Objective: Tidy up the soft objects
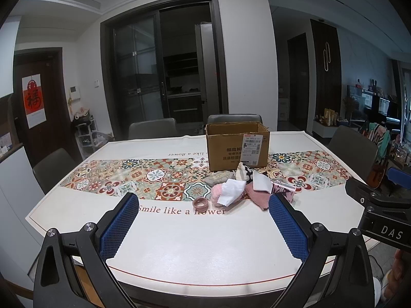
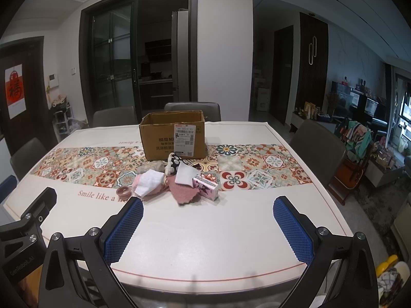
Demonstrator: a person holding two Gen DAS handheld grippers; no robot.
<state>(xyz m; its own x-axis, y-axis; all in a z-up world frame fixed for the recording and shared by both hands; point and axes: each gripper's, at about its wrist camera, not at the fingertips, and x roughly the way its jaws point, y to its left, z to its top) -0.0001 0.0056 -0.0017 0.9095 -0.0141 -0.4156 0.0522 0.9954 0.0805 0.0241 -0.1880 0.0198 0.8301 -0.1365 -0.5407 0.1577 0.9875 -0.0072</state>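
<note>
A pile of soft things lies mid-table in front of an open cardboard box (image 1: pixel 237 146) (image 2: pixel 172 138): a pink fluffy cloth (image 1: pixel 258 197) (image 2: pixel 185 194), white cloths (image 1: pixel 232 192) (image 2: pixel 150 182), a black-and-white patterned piece (image 2: pixel 176 163) and a grey cloth (image 1: pixel 218 178) (image 2: pixel 151 166). A pink printed packet (image 2: pixel 206 186) (image 1: pixel 283 188) and a pink tape ring (image 1: pixel 201 202) (image 2: pixel 122 192) lie beside them. My left gripper (image 1: pixel 203 202) and right gripper (image 2: pixel 209 205) are open and empty, near the front edge, short of the pile.
The table (image 1: pixel 179 243) has a patterned runner (image 1: pixel 143 177). Grey chairs stand at the far side (image 1: pixel 152 128) and the right (image 2: pixel 317 148). The right gripper's body shows at the left wrist view's right edge (image 1: pixel 380 205).
</note>
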